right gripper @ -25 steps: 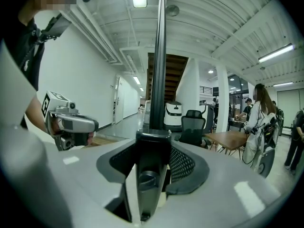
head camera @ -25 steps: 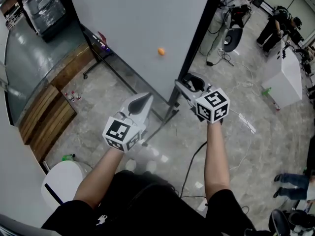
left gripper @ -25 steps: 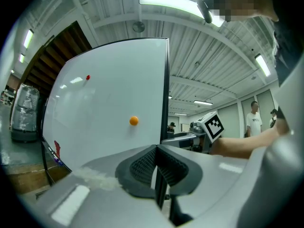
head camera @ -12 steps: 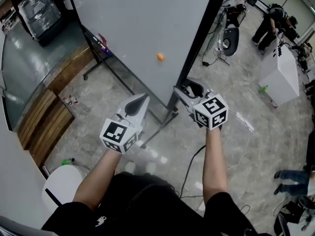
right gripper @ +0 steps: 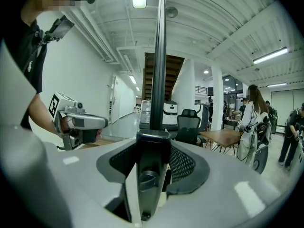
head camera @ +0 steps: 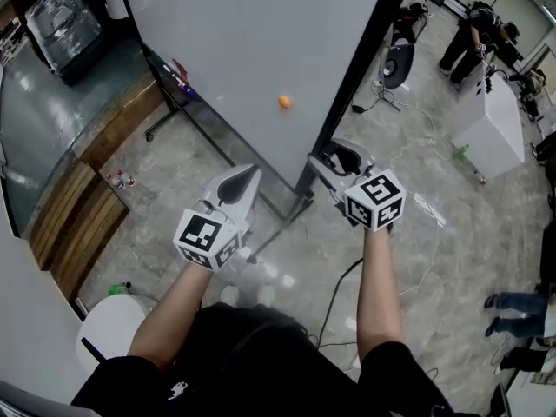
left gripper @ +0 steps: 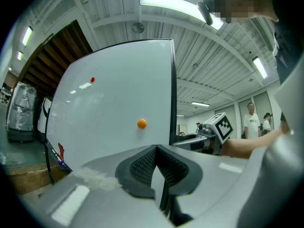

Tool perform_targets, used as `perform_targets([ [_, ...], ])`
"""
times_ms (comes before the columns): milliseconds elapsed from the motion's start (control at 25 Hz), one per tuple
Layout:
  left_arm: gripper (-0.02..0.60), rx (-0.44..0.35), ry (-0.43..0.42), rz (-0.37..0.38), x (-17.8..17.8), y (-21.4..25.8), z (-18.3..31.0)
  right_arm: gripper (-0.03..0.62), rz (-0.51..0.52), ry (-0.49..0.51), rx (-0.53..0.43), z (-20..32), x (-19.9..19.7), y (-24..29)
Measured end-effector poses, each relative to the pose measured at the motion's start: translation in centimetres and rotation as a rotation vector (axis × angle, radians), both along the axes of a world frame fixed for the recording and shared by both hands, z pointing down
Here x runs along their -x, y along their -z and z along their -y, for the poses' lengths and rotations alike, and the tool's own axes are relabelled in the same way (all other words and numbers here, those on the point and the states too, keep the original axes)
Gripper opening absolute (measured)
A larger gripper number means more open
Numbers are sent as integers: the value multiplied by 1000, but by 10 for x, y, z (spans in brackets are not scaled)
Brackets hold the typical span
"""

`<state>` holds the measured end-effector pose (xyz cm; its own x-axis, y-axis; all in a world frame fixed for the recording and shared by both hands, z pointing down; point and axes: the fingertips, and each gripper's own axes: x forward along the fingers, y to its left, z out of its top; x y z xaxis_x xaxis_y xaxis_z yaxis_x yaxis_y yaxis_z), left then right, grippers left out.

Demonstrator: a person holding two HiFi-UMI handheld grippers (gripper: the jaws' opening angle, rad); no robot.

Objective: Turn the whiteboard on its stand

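Both forearms stretched forward, side by side.
Right gripper [head camera: 337,158] pinches the whiteboard's [head camera: 243,50] black side post [right gripper: 158,70]; left gripper [head camera: 241,181] pressed together, empty, pointing at board.

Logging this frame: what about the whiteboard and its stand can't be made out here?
- Whiteboard top: cut off by the head view's upper edge.
- Its back face: the right gripper view shows only the frame, edge-on.
- Tray items: too small in the head view.
- Frame below the grip: hidden by the right tongs in the right gripper view.
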<state>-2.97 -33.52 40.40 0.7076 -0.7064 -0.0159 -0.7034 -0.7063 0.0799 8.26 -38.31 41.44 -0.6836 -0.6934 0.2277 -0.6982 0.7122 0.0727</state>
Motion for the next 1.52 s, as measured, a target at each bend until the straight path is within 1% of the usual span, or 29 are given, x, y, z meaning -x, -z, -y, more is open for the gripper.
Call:
perform_targets([
  [160, 3, -5, -15, 0, -9, 1, -4, 205, 15, -35, -25, 4, -6, -1],
  [320, 3, -17, -37, -7, -14, 3, -12, 211, 23, -110, -50, 3, -9, -4],
  [400, 3, -20, -46, -8, -12, 4, -16, 225, 21, -147, -58, 3, -10, -5],
  [600, 3, -29, -60, -13, -13, 9, -25, 225, 27, -215, -75, -13, -30, -2],
  [800, 3, -44, -80, -32, 9, 16, -36, 225, 43, -243, -103, -37, -11, 17],
  [880, 3, -47, -87, -37, 13, 19, -38, 223, 65, -256, -114, -46, -6, 26],
  [920, 3, -48, -91, -38, 14, 20, -39, 193, 79, -262, -122, -51, -4, 30],
  [1000, 3, -52, -100, -41, 16, 21, -42, 168, 102, -273, -136, -61, 0, 38],
  [1080, 3, -56, -109, -44, 18, 23, -45, 121, 120, -285, -145, -71, 4, 43],
  [1160, 3, -59, -117, -48, 20, 26, -48, 91, 139, -290, -150, -80, 10, 47],
  [1360, 3, -67, -131, -55, 26, 30, -52, 49, 173, -303, -170, -98, 29, 53],
  [1520, 3, -74, -144, -58, 29, 32, -55, 35, 193, -319, -175, -111, 42, 53],
])
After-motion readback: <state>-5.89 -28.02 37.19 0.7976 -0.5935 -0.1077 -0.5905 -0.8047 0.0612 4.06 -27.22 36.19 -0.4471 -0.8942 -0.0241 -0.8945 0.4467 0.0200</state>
